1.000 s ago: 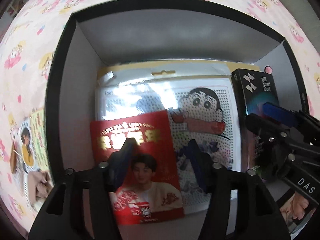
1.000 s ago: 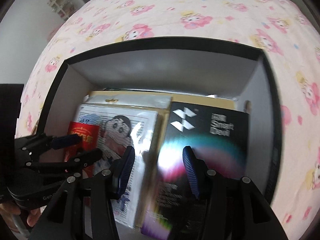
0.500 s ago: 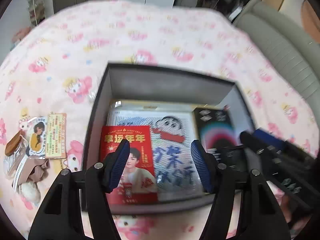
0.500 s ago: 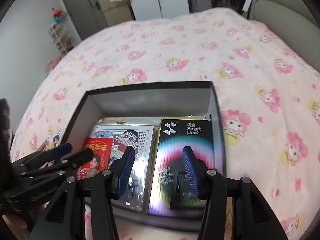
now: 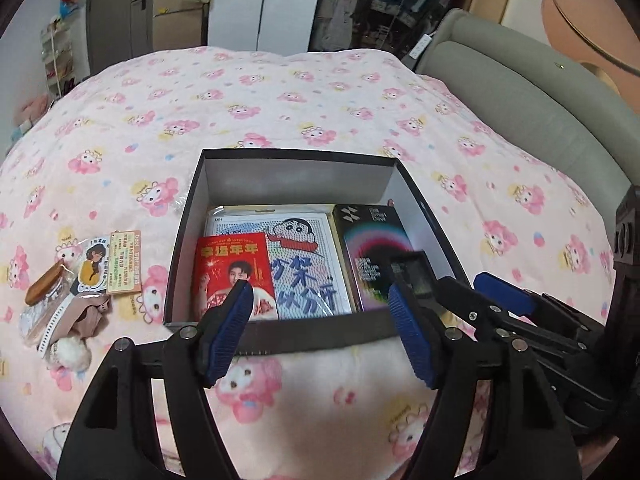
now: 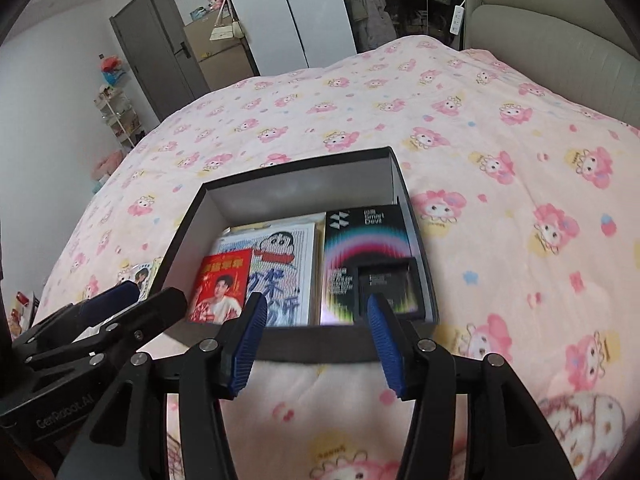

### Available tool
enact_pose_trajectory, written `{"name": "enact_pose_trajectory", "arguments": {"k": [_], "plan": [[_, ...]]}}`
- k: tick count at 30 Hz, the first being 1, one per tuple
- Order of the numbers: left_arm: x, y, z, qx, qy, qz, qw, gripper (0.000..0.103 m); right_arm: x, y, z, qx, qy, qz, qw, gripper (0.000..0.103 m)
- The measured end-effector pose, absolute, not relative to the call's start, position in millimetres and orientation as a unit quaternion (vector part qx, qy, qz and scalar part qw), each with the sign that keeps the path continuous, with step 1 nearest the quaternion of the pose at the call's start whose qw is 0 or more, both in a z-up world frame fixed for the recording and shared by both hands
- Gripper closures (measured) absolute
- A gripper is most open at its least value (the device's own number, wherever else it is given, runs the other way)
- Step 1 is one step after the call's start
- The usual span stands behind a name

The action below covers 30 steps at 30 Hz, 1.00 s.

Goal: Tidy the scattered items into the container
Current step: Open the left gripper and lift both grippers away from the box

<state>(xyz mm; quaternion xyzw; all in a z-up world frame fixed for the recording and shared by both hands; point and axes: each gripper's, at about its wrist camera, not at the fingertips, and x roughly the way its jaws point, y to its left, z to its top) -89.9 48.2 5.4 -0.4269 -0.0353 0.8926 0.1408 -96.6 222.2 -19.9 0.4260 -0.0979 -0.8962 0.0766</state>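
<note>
A black box [image 5: 294, 338] with white inner walls sits on the pink bed; it also shows in the right wrist view [image 6: 412, 236]. Inside lie a red packet [image 5: 232, 268], a cartoon bead kit [image 5: 304, 264], a black Smart Devil box [image 5: 370, 252] and a small black box [image 6: 386, 284] on top of it. Scattered items [image 5: 80, 280] lie on the blanket left of the box: a tag card, a sticker, a brown clip, a fluffy charm. My left gripper [image 5: 320, 336] is open and empty above the box's near wall. My right gripper [image 6: 316, 344] is open and empty beside it.
The pink patterned blanket [image 5: 280, 92] covers the whole bed. A grey headboard [image 5: 520, 92] runs along the right. Wardrobes and a door [image 6: 160, 52] stand beyond the bed's far end.
Both grippers have pulled up and back out of the box, leaving the red packet and the black boxes lying inside. The whole box and bed now show.
</note>
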Motion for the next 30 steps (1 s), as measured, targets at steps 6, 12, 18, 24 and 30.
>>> {"name": "enact_pose_trajectory", "arguments": {"k": [6, 12, 18, 24, 30], "plan": [[-62, 46, 10, -0.417, -0.034, 0.896, 0.150, 0.031, -72, 219, -14, 0.425, -0.090, -0.898, 0.068, 0.054], [-43, 26, 9, -0.415, -0.050, 0.896, 0.149, 0.031, -55, 203, -12, 0.427, -0.068, -0.899, 0.071, 0.054], [-31, -2, 10, -0.412, -0.061, 0.899, 0.137, 0.031, -45, 174, -9, 0.429, -0.054, -0.897, 0.091, 0.054], [-27, -36, -1, -0.422, -0.072, 0.897, 0.113, 0.031, -44, 135, -14, 0.437, -0.020, -0.893, 0.105, 0.054], [-23, -74, -7, -0.425, -0.093, 0.897, 0.083, 0.031, -49, 94, -17, 0.443, 0.007, -0.887, 0.127, 0.054]]}}
